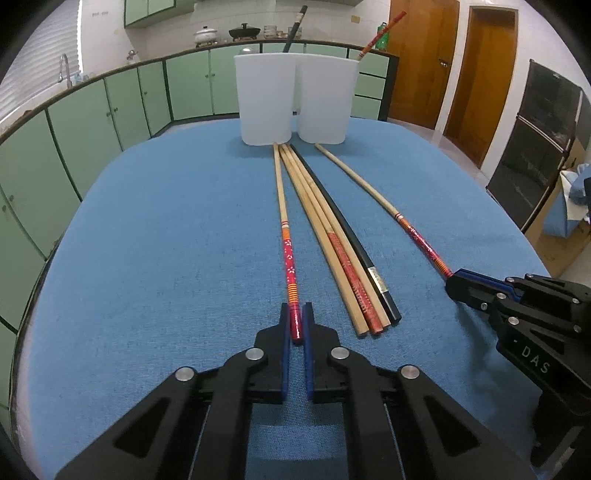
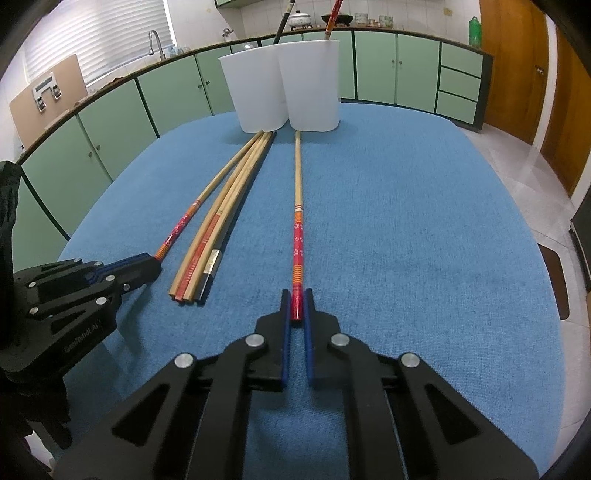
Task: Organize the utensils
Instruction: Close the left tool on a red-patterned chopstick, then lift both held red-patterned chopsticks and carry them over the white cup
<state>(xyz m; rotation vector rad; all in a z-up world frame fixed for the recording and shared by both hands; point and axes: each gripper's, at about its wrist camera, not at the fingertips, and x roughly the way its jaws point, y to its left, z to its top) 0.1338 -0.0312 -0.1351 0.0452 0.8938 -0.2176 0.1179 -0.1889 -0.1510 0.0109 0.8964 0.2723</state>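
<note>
Two white cups [image 1: 264,98] [image 2: 312,83] stand side by side at the far end of the blue table; a black chopstick [image 1: 295,27] stands in the left one and a red-patterned one [image 1: 382,31] in the right. My left gripper [image 1: 296,314] is shut on the red end of a red-patterned chopstick [image 1: 284,221] lying on the cloth. My right gripper [image 2: 296,301] is shut on the red end of a matching chopstick [image 2: 297,206], also on the cloth. Between them lies a bundle of several chopsticks [image 1: 332,236] [image 2: 221,225], bamboo, red and black.
The blue cloth table [image 1: 166,240] has rounded edges. Green kitchen cabinets [image 1: 92,122] run behind it with a sink tap [image 1: 65,68] at left. Wooden doors [image 1: 476,74] and a dark cabinet [image 1: 535,147] stand at right.
</note>
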